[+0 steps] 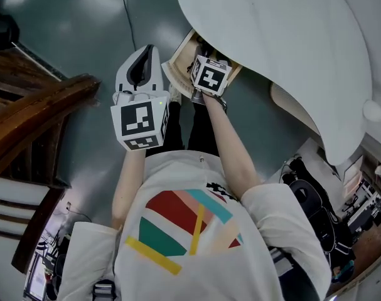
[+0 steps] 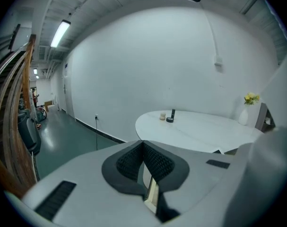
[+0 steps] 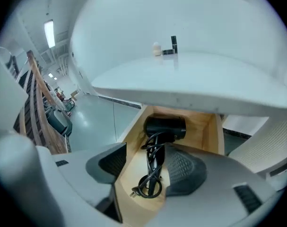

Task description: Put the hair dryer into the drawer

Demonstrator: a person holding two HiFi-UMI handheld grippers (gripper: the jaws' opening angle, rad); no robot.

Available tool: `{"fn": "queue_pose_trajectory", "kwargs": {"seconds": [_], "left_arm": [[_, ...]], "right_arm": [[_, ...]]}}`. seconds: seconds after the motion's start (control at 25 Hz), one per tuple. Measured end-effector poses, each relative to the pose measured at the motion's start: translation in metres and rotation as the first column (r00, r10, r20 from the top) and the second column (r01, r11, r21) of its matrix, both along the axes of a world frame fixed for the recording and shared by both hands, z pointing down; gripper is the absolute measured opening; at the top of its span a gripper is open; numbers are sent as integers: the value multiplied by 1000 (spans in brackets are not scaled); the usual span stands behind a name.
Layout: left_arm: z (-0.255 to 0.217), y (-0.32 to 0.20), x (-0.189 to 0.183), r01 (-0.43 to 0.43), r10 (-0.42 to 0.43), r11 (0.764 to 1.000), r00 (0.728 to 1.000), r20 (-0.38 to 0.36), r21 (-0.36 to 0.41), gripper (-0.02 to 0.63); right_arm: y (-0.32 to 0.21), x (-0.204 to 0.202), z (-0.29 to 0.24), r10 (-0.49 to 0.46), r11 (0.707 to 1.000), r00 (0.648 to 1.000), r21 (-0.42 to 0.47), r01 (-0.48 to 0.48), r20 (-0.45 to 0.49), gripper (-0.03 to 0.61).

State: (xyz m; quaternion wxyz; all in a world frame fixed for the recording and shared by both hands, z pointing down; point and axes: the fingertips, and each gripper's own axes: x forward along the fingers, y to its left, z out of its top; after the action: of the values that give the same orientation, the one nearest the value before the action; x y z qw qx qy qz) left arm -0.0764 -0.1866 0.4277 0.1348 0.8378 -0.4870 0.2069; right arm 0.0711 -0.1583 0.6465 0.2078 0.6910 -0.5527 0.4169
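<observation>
The black hair dryer (image 3: 164,126) lies inside the open wooden drawer (image 3: 207,131) under the white table (image 3: 190,79), its cord (image 3: 150,183) coiled in front of it. My right gripper (image 3: 147,150) hovers open just above the drawer's front, with the handle and cord showing between its jaws but not held. In the head view that gripper's marker cube (image 1: 210,75) sits over the drawer (image 1: 177,68). My left gripper (image 1: 142,58) is raised to the left of the drawer, away from it. Its pads meet and hold nothing; the left gripper (image 2: 143,148) points toward the table (image 2: 200,126).
Small items (image 2: 170,116) and a vase of yellow flowers (image 2: 247,110) stand on the table. A wooden stair railing (image 1: 33,111) runs along the left. A pale chair (image 1: 290,102) and a black bag (image 1: 316,205) are on the right. The floor (image 1: 83,30) is grey-green.
</observation>
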Motion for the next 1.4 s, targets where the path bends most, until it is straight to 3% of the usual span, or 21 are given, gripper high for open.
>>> {"fn": "queue_pose_trajectory", "kwargs": {"seconds": [0.24,0.4,0.56,0.76,0.96,1.12,1.4], "left_arm": [[-29,-6,-2,18,-17,998,1000,-27,54,17],[-39,-13,-7,37,-34,996,999,-41,78,17],[-46,-19,-18,71,-65,993,996,-61,90,17],[-76,-23,-21,85,-72,985,993,-90,152,17],[-103,-23,-25,95,-71,974,990,-123,205,17],[-119,-20,-31,108,-76,969,986,-149,223,17],[-153,-19,-29,100,-51,953,983,-175,285,17]], "right_arm": [[20,-16,-23,15,999,999,-40,-13,42,255],[29,-39,-43,-88,995,994,-46,91,64,255],[24,-52,-80,-172,985,983,25,171,59,234],[6,-41,-138,-283,950,958,125,287,-46,176],[-23,-14,-218,-215,922,964,294,253,-154,55],[-39,-14,-281,-205,865,962,427,264,-179,46],[-30,-39,-375,-229,697,941,633,337,-249,41]]}}
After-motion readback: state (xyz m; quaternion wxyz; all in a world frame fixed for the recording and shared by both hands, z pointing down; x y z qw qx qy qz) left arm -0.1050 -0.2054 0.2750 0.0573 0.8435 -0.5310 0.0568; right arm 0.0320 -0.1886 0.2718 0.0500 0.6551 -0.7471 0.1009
